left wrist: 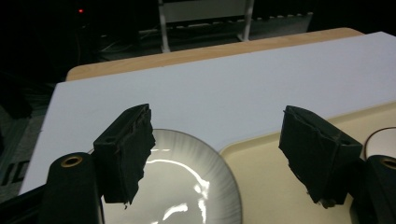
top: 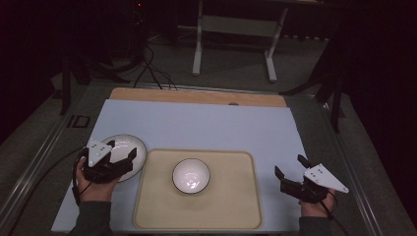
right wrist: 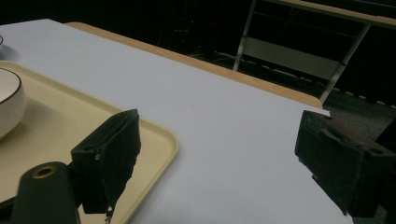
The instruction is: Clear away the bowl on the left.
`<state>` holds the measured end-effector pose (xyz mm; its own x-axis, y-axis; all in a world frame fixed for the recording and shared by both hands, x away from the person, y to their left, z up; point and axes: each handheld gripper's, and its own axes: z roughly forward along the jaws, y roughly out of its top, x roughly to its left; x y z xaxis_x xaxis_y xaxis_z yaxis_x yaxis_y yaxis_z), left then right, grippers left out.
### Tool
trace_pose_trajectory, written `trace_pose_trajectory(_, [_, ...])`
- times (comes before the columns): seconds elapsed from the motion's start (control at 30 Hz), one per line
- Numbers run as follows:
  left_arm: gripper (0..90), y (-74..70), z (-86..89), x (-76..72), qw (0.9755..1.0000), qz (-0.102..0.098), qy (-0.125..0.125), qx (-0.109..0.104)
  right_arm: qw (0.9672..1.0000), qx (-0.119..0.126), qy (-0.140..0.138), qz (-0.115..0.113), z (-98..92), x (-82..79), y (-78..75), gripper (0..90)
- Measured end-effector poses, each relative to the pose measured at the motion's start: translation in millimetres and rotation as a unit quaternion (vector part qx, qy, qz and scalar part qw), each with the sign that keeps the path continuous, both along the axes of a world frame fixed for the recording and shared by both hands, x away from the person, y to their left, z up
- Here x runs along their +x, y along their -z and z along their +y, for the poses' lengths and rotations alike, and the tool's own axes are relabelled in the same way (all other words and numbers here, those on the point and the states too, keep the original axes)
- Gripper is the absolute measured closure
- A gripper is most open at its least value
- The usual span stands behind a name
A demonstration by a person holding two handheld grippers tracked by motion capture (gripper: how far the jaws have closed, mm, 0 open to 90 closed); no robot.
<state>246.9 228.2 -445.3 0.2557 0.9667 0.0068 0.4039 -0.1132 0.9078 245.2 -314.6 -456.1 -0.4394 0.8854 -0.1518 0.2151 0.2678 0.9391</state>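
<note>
A round white plate point(top: 129, 149) with fine ribbing toward its rim is laid flat and upright on the pale blue-white table cover, just beside the left edge of a cream tray. Glossy highlights are seen on its surface.
</note>
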Motion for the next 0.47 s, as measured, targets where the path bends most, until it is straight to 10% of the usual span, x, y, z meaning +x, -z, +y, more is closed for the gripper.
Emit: trace_pose_trajectory(0.47, [26.5,9.1,27.5,-6.8,0.9991,-0.002,-0.041,-0.010,0.9999,0.012,-0.001,0.007,-2.5,1.0,0.7,14.2])
